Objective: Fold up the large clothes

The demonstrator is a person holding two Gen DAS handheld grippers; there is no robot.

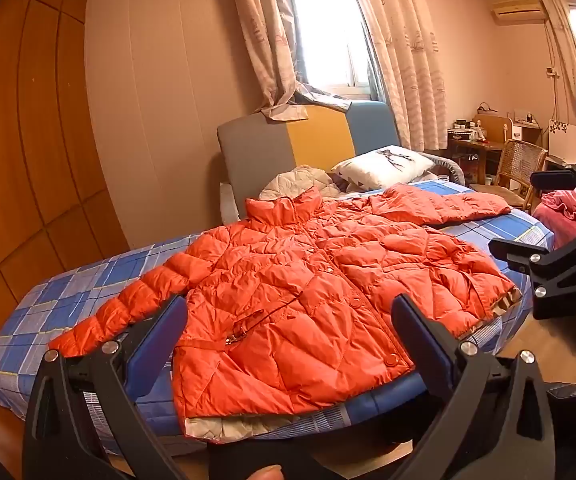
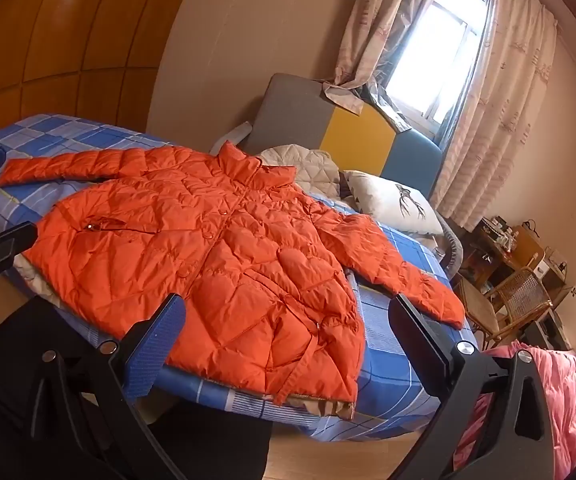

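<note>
orange puffer jacket (image 1: pixel 312 300) spread flat, front up, sleeves out, on checked blue bed (image 1: pixel 88 284). left tool (image 1: pixel 288 332) and right tool (image 2: pixel 286 330) both wide open, empty, short of the hem.

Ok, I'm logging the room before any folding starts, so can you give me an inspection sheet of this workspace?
Surface: bed with blue checked sheet.
Job's things: orange puffer jacket spread flat, front up, buttoned, both sleeves out.
Clutter: white pillow and beige quilted cloth by the headboard.
Grippers: left gripper and right gripper open, holding nothing.
Cables: cords hanging on the far wall.
Surroundings: curtained window, wooden wardrobe, wicker chair, pink bedding.
</note>
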